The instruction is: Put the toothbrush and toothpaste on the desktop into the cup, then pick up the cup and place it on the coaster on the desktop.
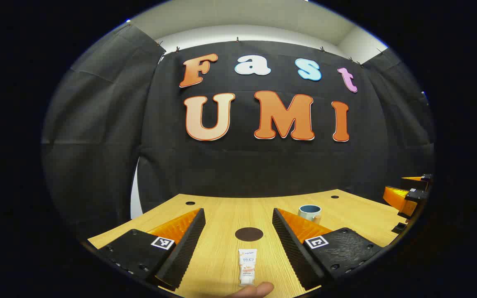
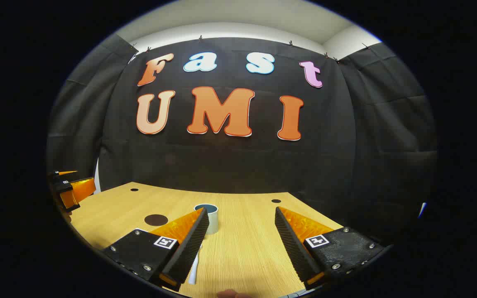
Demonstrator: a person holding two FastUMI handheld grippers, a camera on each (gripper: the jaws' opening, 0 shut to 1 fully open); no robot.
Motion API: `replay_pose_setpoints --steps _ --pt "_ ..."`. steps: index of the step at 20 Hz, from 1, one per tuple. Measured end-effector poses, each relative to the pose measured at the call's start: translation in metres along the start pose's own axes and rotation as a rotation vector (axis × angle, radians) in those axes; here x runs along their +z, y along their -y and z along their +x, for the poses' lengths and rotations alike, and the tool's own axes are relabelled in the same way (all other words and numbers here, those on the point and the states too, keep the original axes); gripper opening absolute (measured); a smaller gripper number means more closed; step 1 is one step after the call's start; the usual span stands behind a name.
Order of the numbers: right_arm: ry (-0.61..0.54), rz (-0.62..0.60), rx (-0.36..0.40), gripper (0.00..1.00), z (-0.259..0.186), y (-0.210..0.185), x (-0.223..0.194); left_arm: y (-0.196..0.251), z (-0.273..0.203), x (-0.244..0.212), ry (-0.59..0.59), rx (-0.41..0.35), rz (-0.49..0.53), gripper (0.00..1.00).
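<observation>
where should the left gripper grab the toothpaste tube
Across the middle of the toothpaste tube, coming down from above. It lies flat on the desktop, lengthwise between the open left gripper fingers, so they can close on its two long sides.

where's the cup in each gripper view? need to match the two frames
Left gripper view: the pale blue-rimmed ceramic cup stands right of centre on the wooden desk, past the right finger of that hand-held gripper.
Right gripper view: the cup sits left of centre, partly behind the left finger's tip.
Shared landmark: the dark round coaster, left of the cup in both views.
</observation>
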State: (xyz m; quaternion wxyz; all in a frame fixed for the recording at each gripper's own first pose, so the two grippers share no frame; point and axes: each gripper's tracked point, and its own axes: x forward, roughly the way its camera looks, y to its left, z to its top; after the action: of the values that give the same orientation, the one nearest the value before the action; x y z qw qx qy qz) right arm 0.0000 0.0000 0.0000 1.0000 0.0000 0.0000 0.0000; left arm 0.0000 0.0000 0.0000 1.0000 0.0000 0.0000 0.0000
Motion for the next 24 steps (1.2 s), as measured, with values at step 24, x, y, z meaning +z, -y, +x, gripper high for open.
replay_pose_setpoints --steps 24 --pt "-0.08 -0.012 0.074 0.97 0.014 -0.05 -0.029 -0.009 -0.007 0.021 0.049 -0.046 -0.016 0.99"
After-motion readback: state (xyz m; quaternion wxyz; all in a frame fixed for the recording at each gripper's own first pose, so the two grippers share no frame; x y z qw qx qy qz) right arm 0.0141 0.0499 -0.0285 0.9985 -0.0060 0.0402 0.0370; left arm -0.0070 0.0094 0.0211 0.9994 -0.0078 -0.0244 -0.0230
